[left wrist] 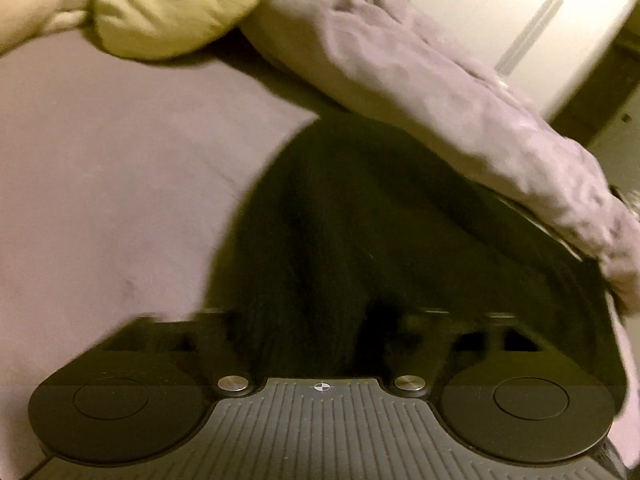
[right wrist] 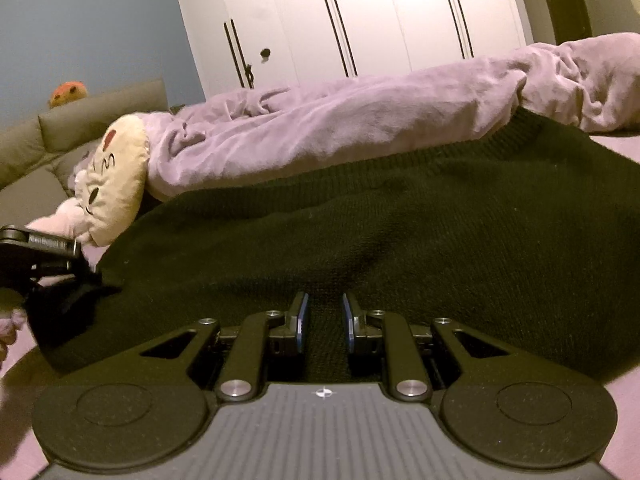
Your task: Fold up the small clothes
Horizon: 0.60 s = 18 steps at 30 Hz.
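Black knit: the sweater (right wrist: 360,216) lies spread on the lilac bed sheet (left wrist: 100,180), its far edge tucked against the rumpled lilac blanket (right wrist: 340,120), which I take as landmark throughout. My right gripper (right wrist: 324,316) sits on the side of the sweater farthest from the blanket, low over the near hem, its blue-padded fingers (right wrist: 302,316) parted with a strip of knit showing between them; nothing is pinched yet. My left gripper (right wrist: 86,276), seen from the right wrist view, meets the sweater's corner at the end of the blanket where the cream plush toy (right wrist: 116,188) rests. A bunch of dark fabric gathers at its tip, so I judge it is clamped on that corner, though the left wrist view is blurred and dark cloth (left wrist: 360,240) hides the fingers there.

Handling, as I judge it: the ribbed weave looks thick, soft and limp, fairly weighty for its size, and not slippery. It should drape and sag rather than hold a crease, and may stretch if pulled by one point. Best hold is the doubled hem or a corner, both layers together, with the two grippers well apart along the edge away from the blanket.
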Each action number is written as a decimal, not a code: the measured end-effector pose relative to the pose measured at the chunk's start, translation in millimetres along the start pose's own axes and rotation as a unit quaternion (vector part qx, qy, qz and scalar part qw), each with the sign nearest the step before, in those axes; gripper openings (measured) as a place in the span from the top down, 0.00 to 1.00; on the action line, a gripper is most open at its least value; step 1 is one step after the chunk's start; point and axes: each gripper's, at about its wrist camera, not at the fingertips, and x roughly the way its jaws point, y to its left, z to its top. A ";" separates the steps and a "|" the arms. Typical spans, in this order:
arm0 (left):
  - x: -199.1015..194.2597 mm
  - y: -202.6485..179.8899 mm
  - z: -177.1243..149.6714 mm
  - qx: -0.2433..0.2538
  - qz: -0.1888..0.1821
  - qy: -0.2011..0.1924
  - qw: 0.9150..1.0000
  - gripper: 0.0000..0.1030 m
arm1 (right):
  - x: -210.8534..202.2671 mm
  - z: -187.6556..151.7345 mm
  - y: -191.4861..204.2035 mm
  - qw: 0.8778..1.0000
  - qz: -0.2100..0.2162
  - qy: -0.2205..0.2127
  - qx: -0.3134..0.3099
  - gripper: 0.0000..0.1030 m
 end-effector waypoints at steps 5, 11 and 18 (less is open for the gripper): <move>18.5 -8.5 0.9 0.004 -0.001 0.008 1.000 0.13 | -0.9 15.0 6.6 1.000 -0.021 -0.006 -0.019 0.82; 25.3 -20.3 6.6 0.040 -0.002 0.023 0.999 0.54 | 35.6 19.3 5.5 0.992 -0.100 0.021 -0.079 0.85; 22.2 -20.7 0.1 0.048 0.000 0.017 0.999 0.39 | 33.7 21.2 18.9 0.984 -0.125 0.032 -0.124 0.85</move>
